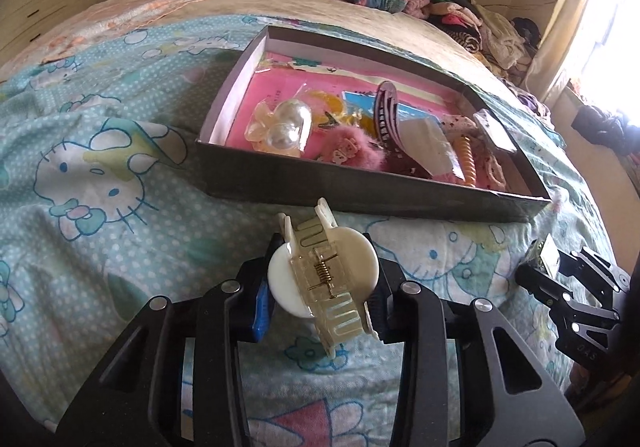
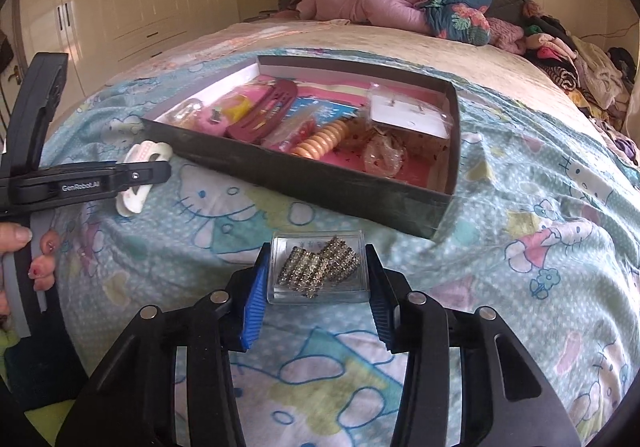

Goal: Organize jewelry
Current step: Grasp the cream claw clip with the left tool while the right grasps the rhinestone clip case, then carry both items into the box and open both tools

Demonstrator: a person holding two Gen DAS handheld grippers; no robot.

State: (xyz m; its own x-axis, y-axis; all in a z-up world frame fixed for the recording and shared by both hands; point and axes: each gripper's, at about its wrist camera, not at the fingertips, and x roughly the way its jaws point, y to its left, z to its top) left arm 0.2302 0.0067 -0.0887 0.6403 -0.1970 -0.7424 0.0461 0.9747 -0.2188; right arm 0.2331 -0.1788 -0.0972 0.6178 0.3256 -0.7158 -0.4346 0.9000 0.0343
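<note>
left gripper (image 1: 322, 287) is pinching the cream hair claw clip (image 1: 324, 279) across its two rounded lever tabs, blue pads pressing on either side, just above the patterned bedsheet (image 1: 120, 175) and in front of the dark cardboard box (image 1: 320, 187). the clip is looking light, rigid and glossy, so likely slippery; squeezing the tabs is liable to work the spring (image 1: 324, 271) and spread the teeth, so a hold across the body beside the hinge would probably be steadier. the gripper is pointing forward and steeply downward toward the box.

right gripper (image 2: 318, 279) is straddling the small clear plastic case (image 2: 318, 267) holding rhinestone pieces (image 2: 318, 265); the case is lying flat on the bedsheet near the box's closest corner. the pads are sitting at or just beside the case's short sides, and whether they are already pressing cannot be told. the case is appearing light, hard and smooth, with contents that may be loose, so a level pinch across the side walls is seeming safest. this gripper is also angling downward.

a hand (image 2: 24, 259) is gripping the left tool's handle in the right wrist view. the box is already holding hair accessories, including an orange spiral tie (image 2: 324, 139) and a maroon clip (image 2: 264, 115).
</note>
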